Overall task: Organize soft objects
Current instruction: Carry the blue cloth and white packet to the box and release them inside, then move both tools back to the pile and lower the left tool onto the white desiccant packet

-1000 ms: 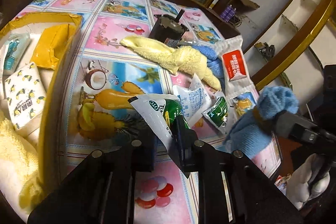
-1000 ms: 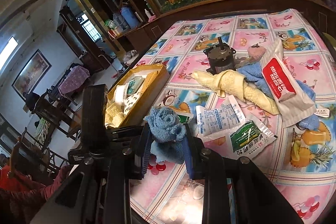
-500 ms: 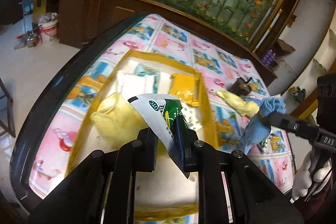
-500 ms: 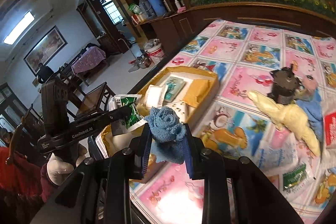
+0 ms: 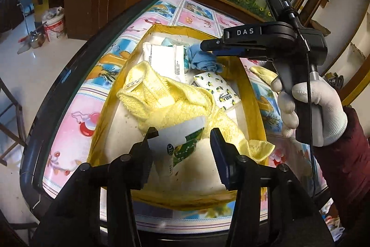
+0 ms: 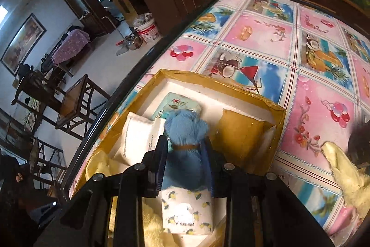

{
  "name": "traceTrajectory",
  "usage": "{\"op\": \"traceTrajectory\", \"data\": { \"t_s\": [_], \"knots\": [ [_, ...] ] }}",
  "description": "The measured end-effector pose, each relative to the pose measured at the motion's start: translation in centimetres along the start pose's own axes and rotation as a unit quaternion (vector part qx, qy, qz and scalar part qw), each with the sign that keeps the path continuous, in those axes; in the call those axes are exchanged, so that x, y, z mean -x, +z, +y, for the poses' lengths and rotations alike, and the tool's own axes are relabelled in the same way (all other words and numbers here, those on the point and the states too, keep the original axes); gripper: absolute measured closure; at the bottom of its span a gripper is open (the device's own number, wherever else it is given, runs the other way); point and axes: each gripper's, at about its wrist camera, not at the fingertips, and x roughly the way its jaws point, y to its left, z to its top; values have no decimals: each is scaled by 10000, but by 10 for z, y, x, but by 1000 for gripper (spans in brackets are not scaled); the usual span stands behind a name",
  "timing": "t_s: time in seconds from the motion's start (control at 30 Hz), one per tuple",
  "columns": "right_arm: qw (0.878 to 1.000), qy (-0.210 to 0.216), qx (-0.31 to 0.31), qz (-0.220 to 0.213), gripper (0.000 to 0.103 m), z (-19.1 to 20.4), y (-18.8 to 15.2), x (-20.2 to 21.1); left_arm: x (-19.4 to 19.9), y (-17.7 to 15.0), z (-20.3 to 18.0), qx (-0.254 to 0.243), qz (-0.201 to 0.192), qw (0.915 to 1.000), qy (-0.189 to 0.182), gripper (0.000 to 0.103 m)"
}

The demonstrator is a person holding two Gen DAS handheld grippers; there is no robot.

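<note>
1. Carried, since a second ago, from above the cluttered cloth to above the yellow-walled box (image 5: 251,94): both grippers with their loads.
2. Left gripper (image 5: 182,138): jaws just been opening, now apart; green-and-white sachet (image 5: 178,147) lying loose between them, no pad pressing it, resting on the yellow towel (image 5: 166,96) and the box's white floor.
3. Right gripper (image 6: 186,160): clamped on the rolled blue cloth (image 6: 186,131), held above the box's far end, over a teal pack (image 6: 178,104) and beside a white pouch (image 6: 138,138); not yet let go.
4. Already boxed: lemon-print tissue pack (image 6: 187,212), yellow padded pack (image 6: 238,133), plus the towel, pouch and teal pack.
5. Left out on the fruit-print tablecloth (image 6: 266,43): at least a second yellow towel (image 6: 344,168); anything more lies outside both views.
6. Judged well along, not finished: blue cloth to drop, then more trips.
</note>
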Motion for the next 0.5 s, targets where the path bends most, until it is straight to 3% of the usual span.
{"op": "traceTrajectory", "data": {
  "t_s": [0.23, 0.5],
  "knots": [
    [9981, 82, -60, -611, 66, -13, -15, 60, 18, 1, -4, 150, -337, 9991, -223, 56],
    [9939, 155, -253, -1064, 64, -46, -69, 124, 53, 2, -57, -139, -681, 9969, -362, 56]
  ]
}}
